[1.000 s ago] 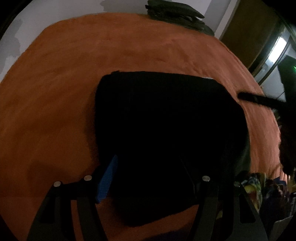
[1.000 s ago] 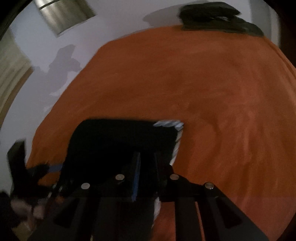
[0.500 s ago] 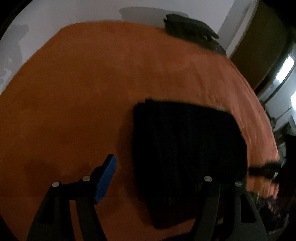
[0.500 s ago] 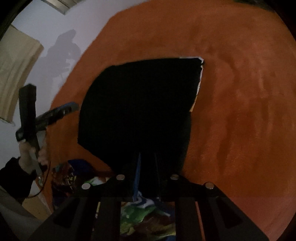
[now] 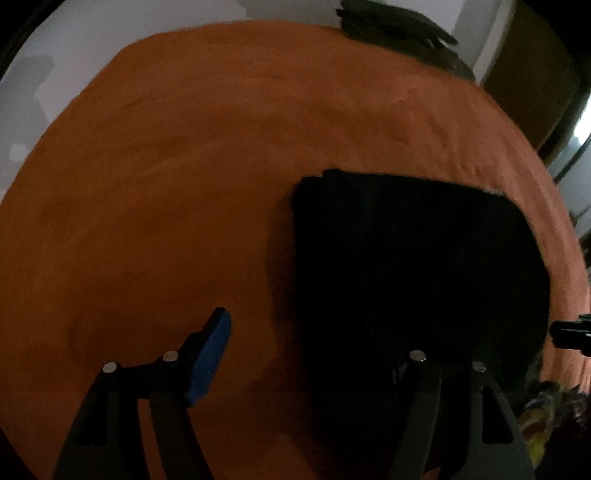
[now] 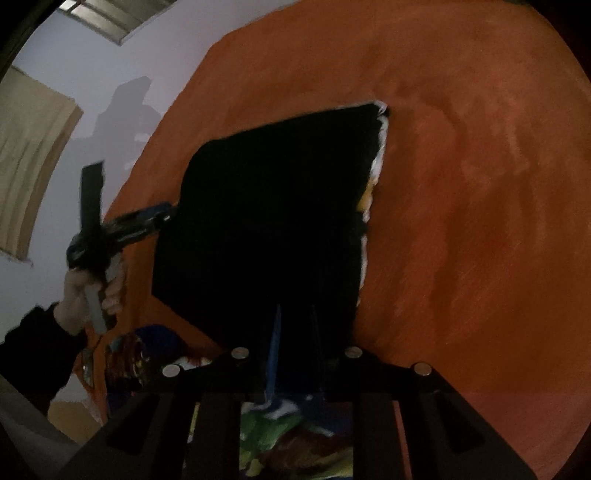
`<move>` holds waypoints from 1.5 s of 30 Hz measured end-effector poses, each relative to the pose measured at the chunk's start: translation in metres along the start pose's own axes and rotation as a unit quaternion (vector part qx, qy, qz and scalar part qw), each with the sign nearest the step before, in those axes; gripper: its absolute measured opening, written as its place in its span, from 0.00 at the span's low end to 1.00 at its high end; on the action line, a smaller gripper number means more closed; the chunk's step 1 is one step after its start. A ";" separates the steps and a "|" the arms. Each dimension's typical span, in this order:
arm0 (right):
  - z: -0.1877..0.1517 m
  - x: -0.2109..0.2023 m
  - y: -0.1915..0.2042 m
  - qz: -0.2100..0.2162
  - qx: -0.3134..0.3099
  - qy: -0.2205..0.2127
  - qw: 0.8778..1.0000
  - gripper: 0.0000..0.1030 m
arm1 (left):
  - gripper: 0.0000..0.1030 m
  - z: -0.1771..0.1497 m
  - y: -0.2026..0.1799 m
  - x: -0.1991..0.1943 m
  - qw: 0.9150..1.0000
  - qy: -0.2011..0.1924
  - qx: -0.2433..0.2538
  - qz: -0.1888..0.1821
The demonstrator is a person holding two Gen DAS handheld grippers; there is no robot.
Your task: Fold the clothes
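Orange bedspread (image 5: pixel 184 166) carries a black garment (image 6: pixel 273 221), right hand-held gripper (image 6: pixel 295 325) pinching it, left hand-held gripper (image 5: pixel 314 354) spread.

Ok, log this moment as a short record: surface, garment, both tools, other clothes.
surface: orange blanket
garment: black garment, folded into a flat rectangle, lying on the blanket
left tool: open, jaws have just been opening, nothing gripped; hovers at the garment's side edge
right tool: jaws narrow, shut on the garment's near edge
other clothes: dark pile at the blanket's far edge; colourful heap by the near edge
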State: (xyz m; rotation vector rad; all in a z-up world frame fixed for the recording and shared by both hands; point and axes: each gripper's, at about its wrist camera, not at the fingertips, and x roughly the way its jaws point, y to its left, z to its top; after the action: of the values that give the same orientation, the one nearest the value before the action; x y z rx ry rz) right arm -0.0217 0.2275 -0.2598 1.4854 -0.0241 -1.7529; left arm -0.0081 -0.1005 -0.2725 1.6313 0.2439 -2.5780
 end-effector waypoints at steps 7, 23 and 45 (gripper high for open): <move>0.029 0.009 -0.022 -0.017 0.025 -0.005 1.000 0.17 | 0.70 -0.011 0.007 -0.003 1.000 0.010 0.015 -0.008; 0.030 0.008 -0.028 -0.019 0.030 -0.022 0.999 0.17 | 0.70 -0.009 0.005 -0.013 1.000 0.002 -0.008 -0.024; 0.038 -0.023 -0.053 -0.044 0.049 -0.041 0.997 0.59 | 0.70 0.039 -0.005 -0.011 0.998 -0.008 0.013 -0.059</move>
State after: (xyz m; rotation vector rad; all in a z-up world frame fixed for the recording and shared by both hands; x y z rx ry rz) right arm -0.0839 0.2583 -0.2560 1.5030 -0.0907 -1.9074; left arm -0.0387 -0.1023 -0.2453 1.6527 0.3165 -2.6897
